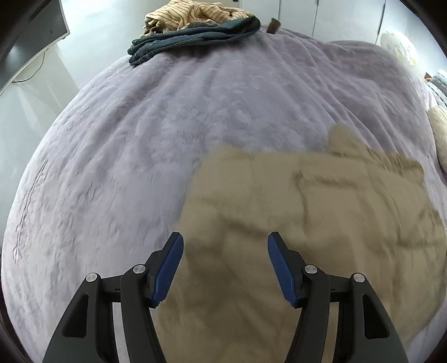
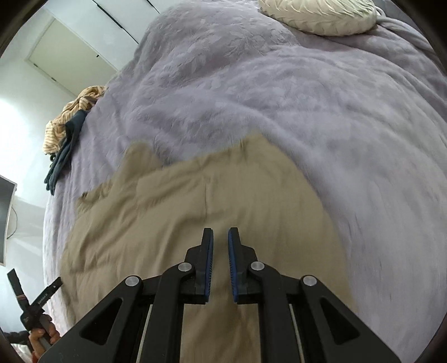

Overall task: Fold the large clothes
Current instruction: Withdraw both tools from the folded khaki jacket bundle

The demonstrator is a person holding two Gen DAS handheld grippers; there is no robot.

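**Tan garment on the bed, both grippers above it**

Now, the bed: a lilac plush blanket (image 1: 167,134) covers the whole mattress. A tan garment (image 1: 293,212) lies spread on it at the near side, rumpled, with soft creases running across the cloth. Its far edge is uneven; one small flap sticks up past the rest on the far right in the left wrist view.

Left gripper (image 1: 225,245): jaws spread wide, nothing between them. Blue pads (image 1: 167,268) face inward. It sits over the left edge of the tan cloth; the left finger lies over the line where cloth meets blanket. Contact with the cloth cannot be told from this view.

Right gripper (image 2: 220,237): jaws drawn nearly together, a narrow gap showing, no cloth seen pinched in it. It is over the middle of the tan garment, roughly in line with a seam that runs away from the fingers.

Far corner of the bed: a stack of clothes, dark denim (image 1: 195,39) folded underneath, a cream striped piece (image 1: 192,14) bunched on top. Well apart from the tan garment.

Right wrist view, far end: a cream quilted pillow (image 2: 318,14) on the blanket. Lower left of the same view: a hand (image 2: 42,338) gripping a black handle beside the bed edge.

Left wrist view, top left: a dark screen (image 1: 28,39), a cable trailing below it.
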